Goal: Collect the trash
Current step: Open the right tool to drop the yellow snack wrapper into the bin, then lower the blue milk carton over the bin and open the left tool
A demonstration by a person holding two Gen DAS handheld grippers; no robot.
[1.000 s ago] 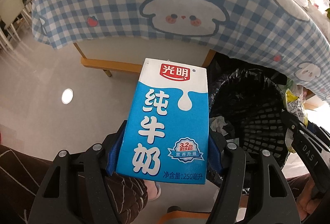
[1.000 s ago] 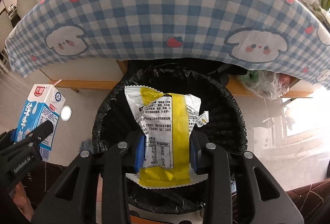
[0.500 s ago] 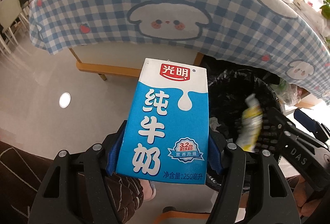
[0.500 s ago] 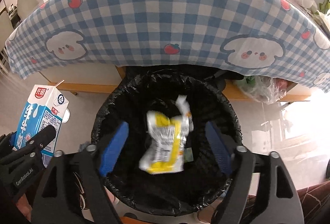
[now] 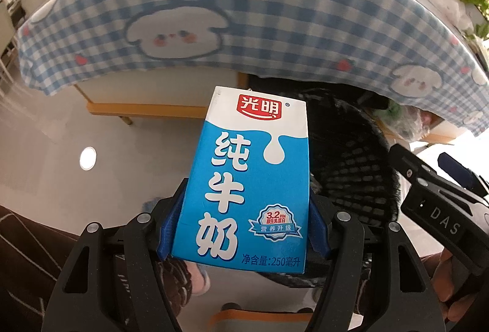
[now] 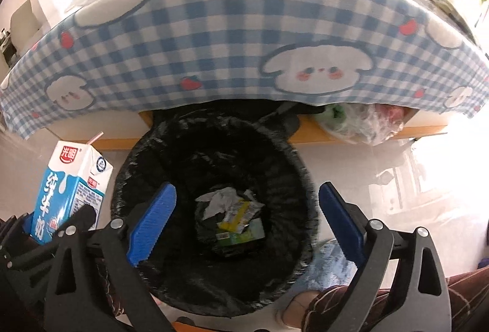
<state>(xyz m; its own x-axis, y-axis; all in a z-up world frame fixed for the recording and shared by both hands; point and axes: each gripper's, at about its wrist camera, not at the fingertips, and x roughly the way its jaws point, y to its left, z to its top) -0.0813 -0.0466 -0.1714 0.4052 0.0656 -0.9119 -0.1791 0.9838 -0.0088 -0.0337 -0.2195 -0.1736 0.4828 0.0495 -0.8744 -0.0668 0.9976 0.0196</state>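
Observation:
My left gripper is shut on a blue and white milk carton, held upright just left of a black-lined waste bin. The carton also shows at the left of the right wrist view, a straw in its top. My right gripper hangs over the bin; its jaws are opening wide with nothing between the blue pads. A yellow and white snack wrapper lies at the bottom of the bin among crumpled paper and a green packet.
A table with a blue checked cloth overhangs the far side of the bin. A clear plastic bag lies under the table at the right. Pale floor spreads to the left. Brown striped clothing shows at the bottom.
My right gripper opened and let go of the yellow wrapper, which fell to the bottom of the bin. The left gripper carried the carton closer to the bin.

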